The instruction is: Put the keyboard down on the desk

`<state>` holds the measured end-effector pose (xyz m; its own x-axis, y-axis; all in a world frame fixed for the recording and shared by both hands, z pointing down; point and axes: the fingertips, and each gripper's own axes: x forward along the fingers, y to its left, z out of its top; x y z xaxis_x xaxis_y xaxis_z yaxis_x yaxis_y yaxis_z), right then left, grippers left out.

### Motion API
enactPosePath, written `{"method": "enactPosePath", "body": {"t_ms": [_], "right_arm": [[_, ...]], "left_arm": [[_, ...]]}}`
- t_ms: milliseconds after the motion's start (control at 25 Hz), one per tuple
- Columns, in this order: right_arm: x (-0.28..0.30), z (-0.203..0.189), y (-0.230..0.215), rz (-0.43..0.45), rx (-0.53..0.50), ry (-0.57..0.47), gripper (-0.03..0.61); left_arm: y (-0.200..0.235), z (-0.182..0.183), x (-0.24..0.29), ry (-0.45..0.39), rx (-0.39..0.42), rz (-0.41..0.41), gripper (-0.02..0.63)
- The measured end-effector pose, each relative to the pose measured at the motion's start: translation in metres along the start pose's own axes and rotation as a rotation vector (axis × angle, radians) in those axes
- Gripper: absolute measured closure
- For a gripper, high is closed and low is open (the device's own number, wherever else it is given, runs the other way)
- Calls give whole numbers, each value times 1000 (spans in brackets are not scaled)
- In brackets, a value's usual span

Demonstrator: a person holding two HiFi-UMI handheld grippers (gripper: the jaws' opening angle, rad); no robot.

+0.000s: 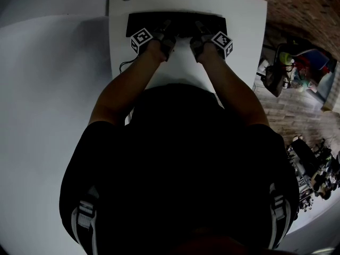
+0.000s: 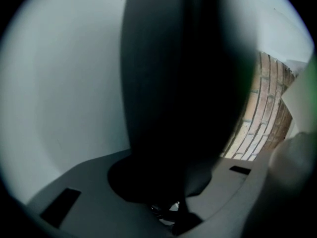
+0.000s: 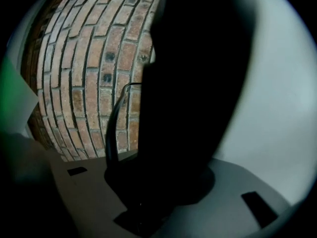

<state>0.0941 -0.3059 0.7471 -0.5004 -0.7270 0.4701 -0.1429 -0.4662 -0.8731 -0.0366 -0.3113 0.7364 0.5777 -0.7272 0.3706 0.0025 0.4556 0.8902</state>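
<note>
The keyboard (image 1: 178, 19) lies on the bench (image 1: 241, 15). The left hand-held gripper (image 1: 168, 30) grasps its near edge. The right hand-held gripper (image 1: 198, 31) sits loosened around it.

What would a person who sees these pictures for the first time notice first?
A black keyboard is at the far end of the white desk, with the left gripper and right gripper at its near edge. In both gripper views its dark shape fills the middle.

Dim, underexposed fisheye frames with black vignetted corners.
The white table (image 1: 244, 31) is the brightest patch in the head view and the person's torso (image 1: 180, 179) is nearly black. In both gripper views an unfocused dark mass (image 2: 183, 83) fills the centre, and the brick wall (image 3: 89, 68) bows with distortion.
</note>
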Motion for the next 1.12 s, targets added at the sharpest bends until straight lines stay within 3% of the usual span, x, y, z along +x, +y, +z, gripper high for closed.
{"method": "enactPosePath", "body": {"t_ms": [240,640,1120], "right_arm": [[-5,3,3,53,-1,-3,374],[-7,15,-10,-33,-25,-52,322],[-14,13,-23,-106,11,-38,321]], "left_arm": [[-4,1,-3,-6,-17,-32,440],[3,1,0,-2,-2,-10,350],[12,-2,-5,14,34,39,336]]}}
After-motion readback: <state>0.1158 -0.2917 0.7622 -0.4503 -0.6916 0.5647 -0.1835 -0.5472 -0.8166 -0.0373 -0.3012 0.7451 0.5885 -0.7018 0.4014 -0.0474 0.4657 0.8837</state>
